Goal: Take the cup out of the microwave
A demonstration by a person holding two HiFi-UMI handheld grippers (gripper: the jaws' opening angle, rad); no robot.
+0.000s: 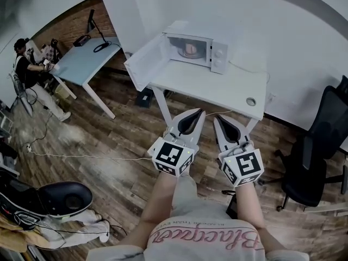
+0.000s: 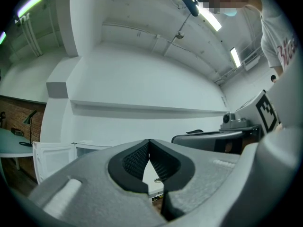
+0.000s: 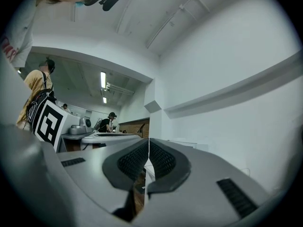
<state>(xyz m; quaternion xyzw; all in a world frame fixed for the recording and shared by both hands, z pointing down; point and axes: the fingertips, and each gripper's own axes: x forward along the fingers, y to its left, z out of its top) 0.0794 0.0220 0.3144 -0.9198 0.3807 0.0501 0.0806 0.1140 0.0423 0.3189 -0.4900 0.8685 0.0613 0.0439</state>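
A white microwave (image 1: 198,50) stands on a white table (image 1: 228,88), its door (image 1: 145,65) swung open to the left. Inside it sits a pale pink cup (image 1: 190,49). My left gripper (image 1: 199,112) and right gripper (image 1: 218,119) are side by side in front of the table's near edge, well short of the microwave, and both point toward it. In the left gripper view the left gripper (image 2: 149,141) has its jaws together with nothing between them. The right gripper (image 3: 148,140) is likewise shut and empty. The open door (image 2: 53,158) shows at that view's lower left.
A black office chair (image 1: 318,156) stands to the right of the table. A light blue desk (image 1: 87,63) with a lamp is at the back left, where a person (image 1: 27,64) sits. Cables and a dark rounded object (image 1: 65,197) lie on the wooden floor at left.
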